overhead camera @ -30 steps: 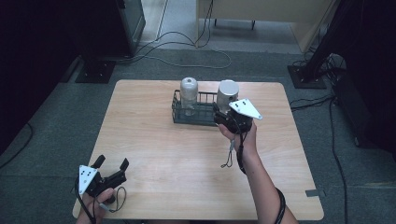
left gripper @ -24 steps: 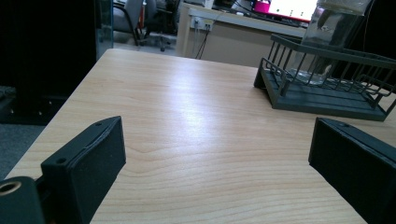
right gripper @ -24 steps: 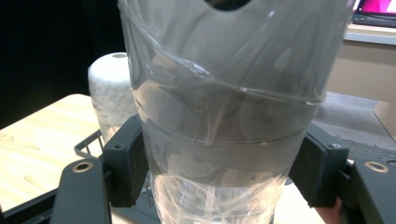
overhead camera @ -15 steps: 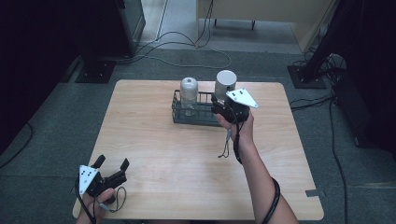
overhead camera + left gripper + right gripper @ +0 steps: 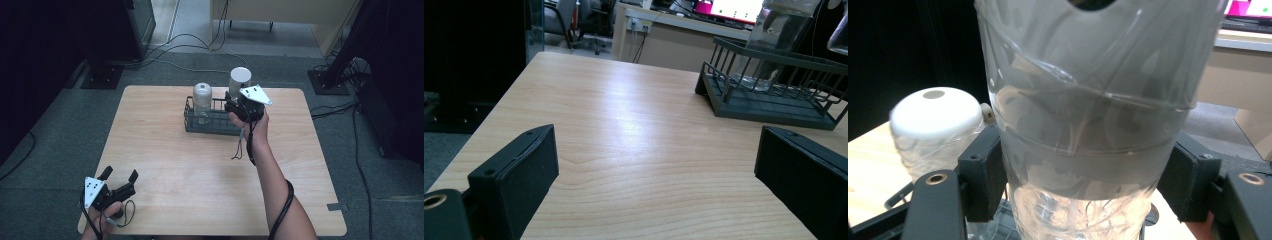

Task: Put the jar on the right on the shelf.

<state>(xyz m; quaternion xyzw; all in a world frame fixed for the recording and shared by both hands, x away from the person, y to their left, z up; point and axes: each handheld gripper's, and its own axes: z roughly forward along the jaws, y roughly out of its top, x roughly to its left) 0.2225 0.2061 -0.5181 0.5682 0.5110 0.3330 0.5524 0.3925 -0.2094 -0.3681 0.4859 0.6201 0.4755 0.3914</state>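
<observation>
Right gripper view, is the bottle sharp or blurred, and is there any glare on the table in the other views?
Right gripper view: the held bottle is close, soft and streaked with reflections. Left gripper view: a pale sheen on the table. High view: dim surroundings, faint sheen mid-table.

A dark wire rack (image 5: 212, 120) sits far on the light wooden counter (image 5: 200, 170). A clear white-capped bottle (image 5: 202, 102) stands in its left end; a second clear bottle (image 5: 240, 82) is over its right end.
</observation>
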